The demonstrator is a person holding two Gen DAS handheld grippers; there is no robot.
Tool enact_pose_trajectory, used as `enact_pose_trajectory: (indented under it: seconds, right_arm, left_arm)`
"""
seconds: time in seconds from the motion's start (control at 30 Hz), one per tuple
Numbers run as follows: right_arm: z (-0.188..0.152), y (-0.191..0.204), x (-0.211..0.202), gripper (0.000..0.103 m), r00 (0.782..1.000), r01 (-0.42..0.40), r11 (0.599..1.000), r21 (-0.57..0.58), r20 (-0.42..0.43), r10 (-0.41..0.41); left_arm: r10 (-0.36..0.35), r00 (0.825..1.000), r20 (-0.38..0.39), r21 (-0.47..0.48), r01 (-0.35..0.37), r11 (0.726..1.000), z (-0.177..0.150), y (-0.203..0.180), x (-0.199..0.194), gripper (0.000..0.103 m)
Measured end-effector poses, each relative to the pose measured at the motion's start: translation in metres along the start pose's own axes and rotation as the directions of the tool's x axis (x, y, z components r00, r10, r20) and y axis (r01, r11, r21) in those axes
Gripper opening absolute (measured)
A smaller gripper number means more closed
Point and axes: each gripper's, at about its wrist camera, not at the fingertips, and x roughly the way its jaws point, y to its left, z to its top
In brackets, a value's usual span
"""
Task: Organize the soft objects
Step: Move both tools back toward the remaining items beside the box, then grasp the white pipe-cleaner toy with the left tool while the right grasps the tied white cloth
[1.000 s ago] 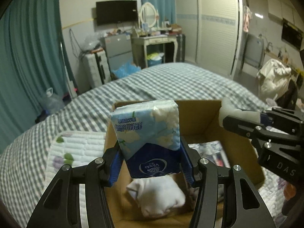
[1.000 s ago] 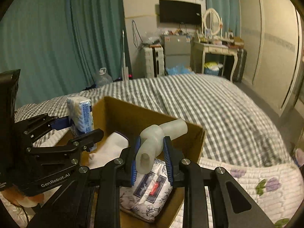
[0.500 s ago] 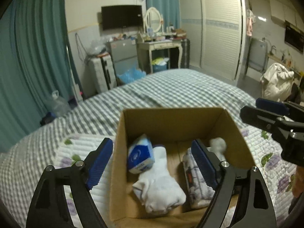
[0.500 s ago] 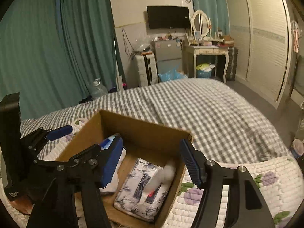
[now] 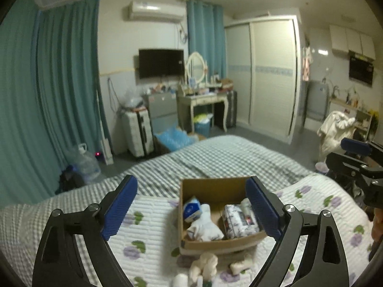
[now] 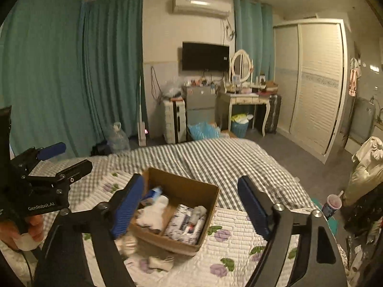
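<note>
1. Soft objects are seen gathered in a cardboard box (image 5: pixel 213 186) set on a floral quilt (image 5: pixel 148 234) on the bed (image 5: pixel 215 153).
2. Inside the box, left part: a blue-and-white tissue pack (image 5: pixel 192 209) is leaned against the left wall, with a white cloth bundle (image 5: pixel 203 227) lying just in front of it, touching.
3. Right part: a patterned soft pack (image 5: pixel 239 222) is laid flat; a pale tube-shaped item (image 6: pixel 198 211) is resting on top of it.
4. More white soft items (image 5: pixel 203 266) are left on the quilt, outside the box, near its front wall. They are blurred; their kind cannot be told.
5. Left gripper (image 5: pixel 191 211): jaws are spread wide and opening; nothing is pinched. The box is framed between the blue pads (image 5: pixel 119 205) in view but is well beyond them, untouched.
6. Right gripper (image 6: pixel 191 211): jaws are likewise spread and opening; nothing is held. Its left pad (image 6: pixel 128 205) is seen in front of the box's left edge.
7. In the right wrist view, the left gripper is seen at the left edge, gripped by a hand (image 6: pixel 14 232).
8. A pink cup (image 6: pixel 332 203) is noted on the floor beside the bed, at right.
</note>
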Motion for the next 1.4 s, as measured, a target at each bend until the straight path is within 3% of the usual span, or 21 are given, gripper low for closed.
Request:
enact_pose_trajectory:
  seconds: [0.07, 0.13, 0.33, 0.5, 0.67, 0.9, 0.97, 1.17, 1.23, 1.33, 1.4]
  right_arm:
    - [-0.003, 0.011, -0.024, 0.086, 1.0, -0.005, 1.0, -0.021, 0.01, 0.005]
    - [-0.013, 0.019, -0.044, 0.095, 1.0, -0.01, 1.0, -0.028, 0.017, 0.01]
    - [-0.071, 0.03, -0.058, 0.096, 0.999, -0.023, 1.0, 0.011, -0.03, 0.023]
    - [-0.118, 0.044, -0.027, 0.096, 0.992, -0.027, 0.999, 0.023, -0.125, 0.03]
    - [-0.151, 0.056, 0.011, 0.096, 0.983, -0.018, 0.999, 0.029, -0.184, 0.023]
    - [-0.191, 0.057, 0.077, 0.096, 0.955, 0.026, 0.998, 0.054, -0.295, -0.009]
    - [-0.199, 0.053, 0.095, 0.096, 0.945, 0.032, 0.997, 0.076, -0.328, -0.005]
    - [-0.21, 0.046, 0.141, 0.095, 0.927, 0.041, 0.995, 0.092, -0.374, -0.003]
    - [-0.214, 0.042, 0.152, 0.089, 0.923, 0.031, 0.993, 0.112, -0.384, 0.014]
    - [-0.219, 0.039, 0.167, 0.085, 0.912, 0.022, 0.993, 0.116, -0.409, 0.027]
    - [-0.223, 0.038, 0.175, 0.082, 0.908, 0.014, 0.993, 0.119, -0.418, 0.037]
  left_arm:
    - [0.001, 1.0, 0.018, 0.004, -0.001, 1.0, -0.002, 0.006, -0.021, 0.093]
    - [-0.005, 1.0, 0.029, 0.009, 0.005, 1.0, -0.008, 0.011, -0.035, 0.093]
    - [0.014, 1.0, 0.028, 0.053, -0.015, 0.998, -0.045, 0.019, -0.054, 0.093]
    - [0.046, 0.998, -0.05, 0.064, -0.043, 0.997, -0.099, 0.022, -0.04, 0.093]
    - [0.033, 0.988, -0.149, -0.027, -0.037, 0.999, -0.158, 0.026, -0.003, 0.093]
    - [-0.004, 0.95, -0.313, -0.092, -0.025, 0.995, -0.218, 0.012, 0.049, 0.091]
    - [-0.027, 0.933, -0.359, -0.115, -0.015, 0.993, -0.232, 0.007, 0.065, 0.083]
    - [-0.113, 0.907, -0.407, -0.169, 0.047, 0.984, -0.249, -0.011, 0.093, 0.076]
    - [-0.142, 0.902, -0.408, -0.186, 0.07, 0.98, -0.251, -0.018, 0.101, 0.071]
    - [-0.141, 0.905, -0.401, -0.196, 0.066, 0.978, -0.252, -0.021, 0.109, 0.069]
    - [-0.133, 0.906, -0.403, -0.201, 0.054, 0.978, -0.254, -0.019, 0.113, 0.061]
